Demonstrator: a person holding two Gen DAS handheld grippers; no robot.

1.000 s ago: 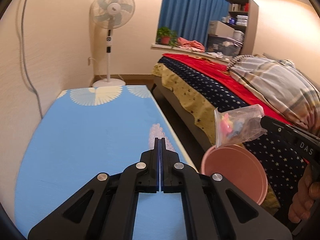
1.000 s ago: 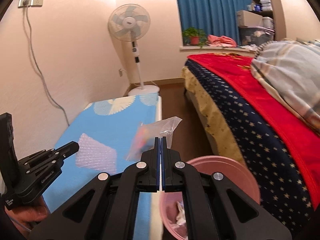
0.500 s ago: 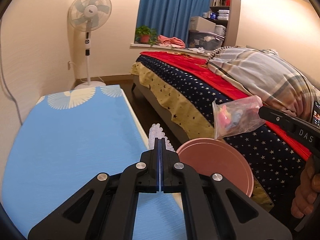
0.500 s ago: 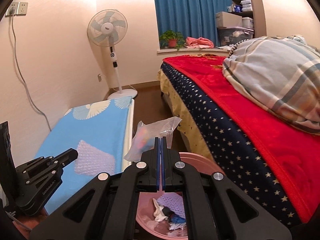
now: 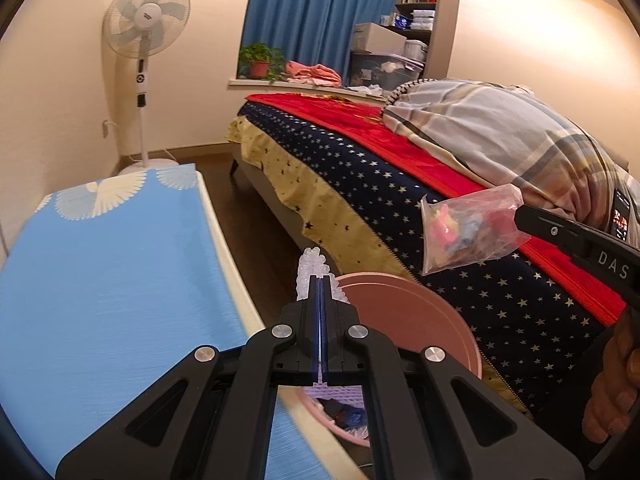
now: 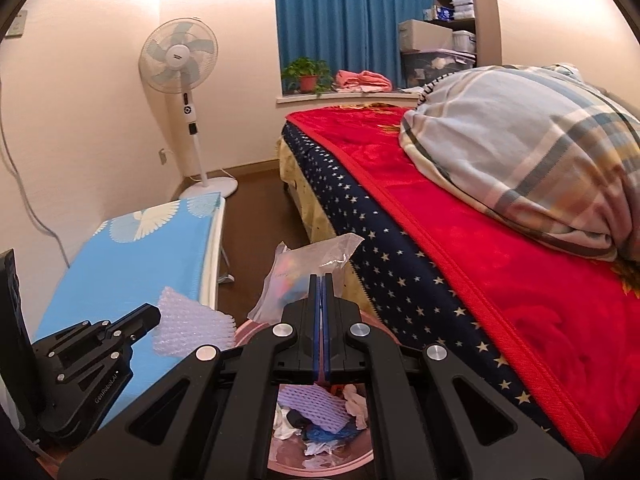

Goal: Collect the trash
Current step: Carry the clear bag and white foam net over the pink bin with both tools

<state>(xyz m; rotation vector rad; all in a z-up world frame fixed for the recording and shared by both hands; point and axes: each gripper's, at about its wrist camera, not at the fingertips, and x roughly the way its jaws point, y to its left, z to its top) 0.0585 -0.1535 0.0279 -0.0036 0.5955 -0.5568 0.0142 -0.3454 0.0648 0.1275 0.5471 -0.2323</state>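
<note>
My left gripper (image 5: 320,278) is shut on a piece of bubble wrap (image 5: 314,270) and holds it at the near rim of the pink bin (image 5: 404,316). The bubble wrap also shows in the right wrist view (image 6: 188,326). My right gripper (image 6: 321,277) is shut on a clear plastic bag with coloured bits inside (image 6: 304,272), held above the pink bin (image 6: 320,456). The bag also shows in the left wrist view (image 5: 468,228). The bin holds crumpled trash and purple foam mesh (image 6: 316,404).
A narrow table with a blue cover (image 5: 104,272) stands on the left. A bed with a red and starred blanket (image 6: 460,248) and a plaid pillow (image 6: 528,168) is on the right. A standing fan (image 6: 180,60) is by the far wall.
Both grippers have swung right, away from the blue table and over the pink bin. The bubble wrap and the bag came along. The bin's contents now show.
</note>
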